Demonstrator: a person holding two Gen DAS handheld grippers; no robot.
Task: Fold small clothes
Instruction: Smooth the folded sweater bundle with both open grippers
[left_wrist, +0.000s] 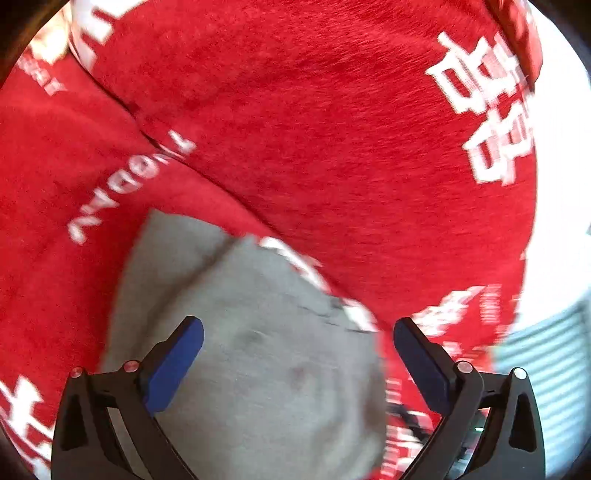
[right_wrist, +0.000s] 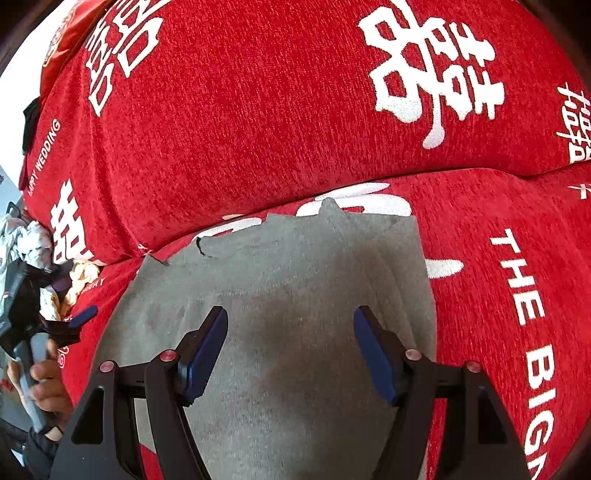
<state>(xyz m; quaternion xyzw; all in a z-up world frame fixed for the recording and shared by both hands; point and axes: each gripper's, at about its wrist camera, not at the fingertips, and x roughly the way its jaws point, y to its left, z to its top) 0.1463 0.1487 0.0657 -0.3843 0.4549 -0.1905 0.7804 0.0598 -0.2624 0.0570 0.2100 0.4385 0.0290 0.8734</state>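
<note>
Your small garment (right_wrist: 280, 332) lies flat on the seat cushion (right_wrist: 498, 295), lower centre of the frame. Behind it stands the back cushion (right_wrist: 258, 110). A pile of clothes (right_wrist: 33, 251) sits at far left.

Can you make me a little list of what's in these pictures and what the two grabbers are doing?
cloth: grey garment, lying flat
under it: red cover with white writing
left hand-held gripper: open, above the grey garment, holding nothing
right hand-held gripper: open, above the grey garment, holding nothing
far left side: pile of other clothes
</note>
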